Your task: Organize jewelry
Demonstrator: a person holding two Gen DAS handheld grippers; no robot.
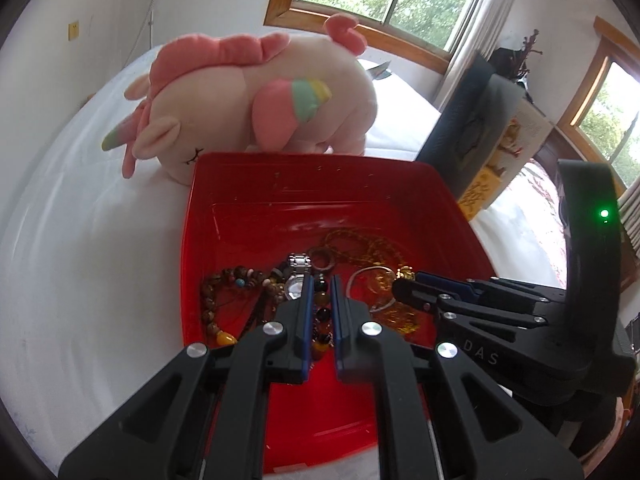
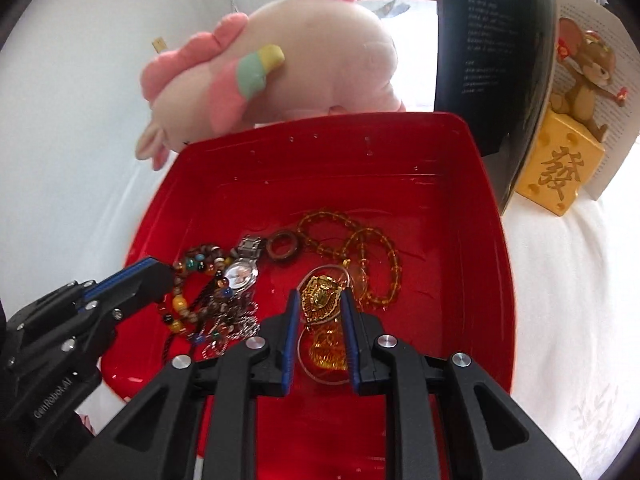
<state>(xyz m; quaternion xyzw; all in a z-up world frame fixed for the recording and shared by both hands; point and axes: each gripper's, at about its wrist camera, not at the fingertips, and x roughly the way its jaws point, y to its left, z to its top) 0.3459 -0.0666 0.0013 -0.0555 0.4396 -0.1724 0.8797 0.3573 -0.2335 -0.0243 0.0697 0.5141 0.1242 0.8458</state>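
Observation:
A red plastic tray [image 1: 256, 184] [image 2: 460, 152] on a white bed holds a heap of jewelry. My left gripper [image 1: 321, 286] is down in the tray, jaws closed on a string of dark and amber beads [image 1: 322, 312]; it shows at left in the right wrist view [image 2: 156, 276]. Beside it lie a silver watch [image 1: 297, 280] [image 2: 239, 274], a brown ring [image 2: 282, 251] and a brown bead bracelet [image 1: 216, 300]. My right gripper [image 2: 320, 300] is closed on a gold pendant [image 2: 322, 296]; it shows at right in the left wrist view [image 1: 404, 284]. An amber bead necklace [image 2: 360, 248] lies behind.
A pink plush unicorn [image 1: 256, 96] [image 2: 280, 68] lies just behind the tray. A dark open book [image 2: 488, 48] and a mouse figurine on a yellow cheese block [image 2: 560, 168] stand at the right. Windows are behind.

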